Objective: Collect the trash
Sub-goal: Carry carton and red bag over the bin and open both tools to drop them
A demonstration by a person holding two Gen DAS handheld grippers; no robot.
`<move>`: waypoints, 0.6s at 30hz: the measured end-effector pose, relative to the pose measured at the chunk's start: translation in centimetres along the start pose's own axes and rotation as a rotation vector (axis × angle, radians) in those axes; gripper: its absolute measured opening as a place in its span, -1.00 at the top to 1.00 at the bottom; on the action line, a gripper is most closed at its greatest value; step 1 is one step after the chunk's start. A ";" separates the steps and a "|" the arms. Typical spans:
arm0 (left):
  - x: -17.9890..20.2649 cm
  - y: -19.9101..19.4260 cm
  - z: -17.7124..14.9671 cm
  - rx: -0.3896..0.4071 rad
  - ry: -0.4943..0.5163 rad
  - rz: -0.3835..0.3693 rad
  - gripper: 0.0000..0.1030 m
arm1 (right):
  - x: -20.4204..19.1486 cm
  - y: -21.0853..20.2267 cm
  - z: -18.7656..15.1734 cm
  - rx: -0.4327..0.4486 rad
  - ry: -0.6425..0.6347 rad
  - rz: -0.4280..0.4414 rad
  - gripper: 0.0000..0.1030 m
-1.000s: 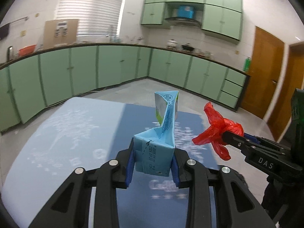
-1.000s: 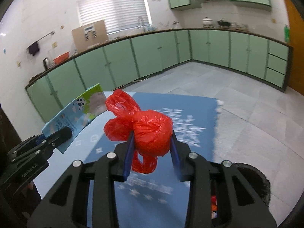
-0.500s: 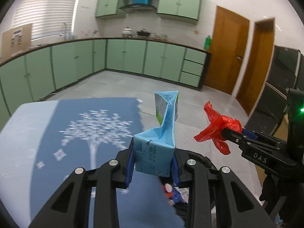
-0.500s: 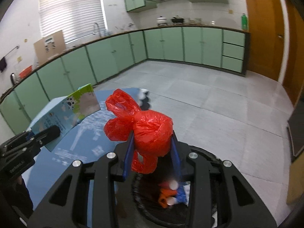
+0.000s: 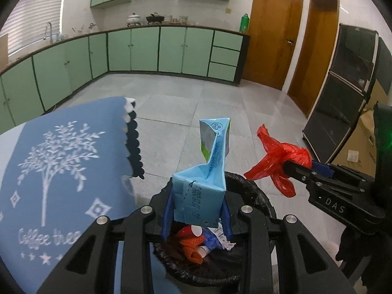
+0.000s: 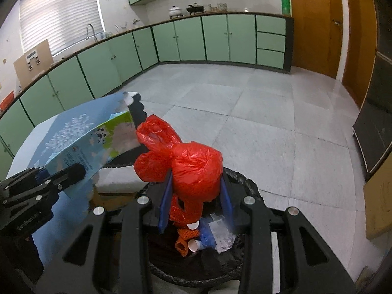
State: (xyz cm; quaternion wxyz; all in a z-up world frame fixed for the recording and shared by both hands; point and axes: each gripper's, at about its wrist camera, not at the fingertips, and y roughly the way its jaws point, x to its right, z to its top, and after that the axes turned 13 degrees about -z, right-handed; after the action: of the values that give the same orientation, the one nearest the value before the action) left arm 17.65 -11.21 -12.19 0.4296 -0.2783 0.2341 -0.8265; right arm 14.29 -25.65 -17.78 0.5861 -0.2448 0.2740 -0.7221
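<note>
Trash in both grippers, held over a bin. Left gripper [image 5: 197, 216] pinches a light-blue milk carton [image 5: 203, 183] between its blue pads: waxed cardboard, base still boxy, top half crushed flat and folded, creased, printed date code on the side. In the right wrist view the carton's broad face shows a green-and-white print with a paw mark. Right gripper [image 6: 194, 201] is clamped on a knotted red plastic bag [image 6: 193, 171]: thin, glossy, crinkled film, balled up round with loose tied ears sticking out to the left. Both items hang above the trash bin [image 5: 257, 196], a round container lined with a wrinkled black plastic liner. Inside it lies mixed litter [image 6: 203, 237]: small white paper cups, orange mesh netting, crumpled white paper, something blue, possibly a wrapper; too tangled to tell. Just left of the bin is a table with a blue tablecloth [image 5: 61, 171], smooth fabric, white tree print, small stars and script lettering, dark scalloped trim along its edge. Floor is pale grey tile, slightly glossy. Mint-green cabinets [image 6: 215, 39] run along the walls under a dark counter, and wooden doors [image 5: 272, 36] are on the right.
</note>
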 end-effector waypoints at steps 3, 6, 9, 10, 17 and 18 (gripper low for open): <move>0.2 1.2 0.1 -0.012 0.002 -0.014 0.37 | 0.3 1.3 -0.3 -0.018 0.006 -0.012 0.21; 0.1 2.0 0.4 -0.018 0.000 -0.027 0.24 | 0.7 2.4 -0.3 -0.037 0.007 -0.026 0.07; -0.3 2.1 0.7 -0.016 -0.006 -0.033 0.04 | 1.0 2.8 -0.4 -0.045 0.019 -0.031 -0.17; -0.5 2.0 0.7 -0.014 -0.009 -0.031 0.04 | 1.3 2.9 -0.3 -0.043 0.024 -0.036 -0.28; -0.8 -0.1 1.4 0.011 -0.018 -0.017 -0.17 | 1.6 1.1 0.3 -0.046 0.066 -0.029 -0.82; -0.8 -0.8 1.4 0.018 -0.014 -0.012 -0.20 | 1.6 0.7 0.6 -0.049 0.072 -0.019 -0.86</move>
State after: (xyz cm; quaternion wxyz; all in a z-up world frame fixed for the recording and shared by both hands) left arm 18.48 -10.35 -10.93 0.4286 -0.2815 0.2221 -0.8293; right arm 14.88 -27.39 -17.81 0.5628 -0.2354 0.3102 -0.7291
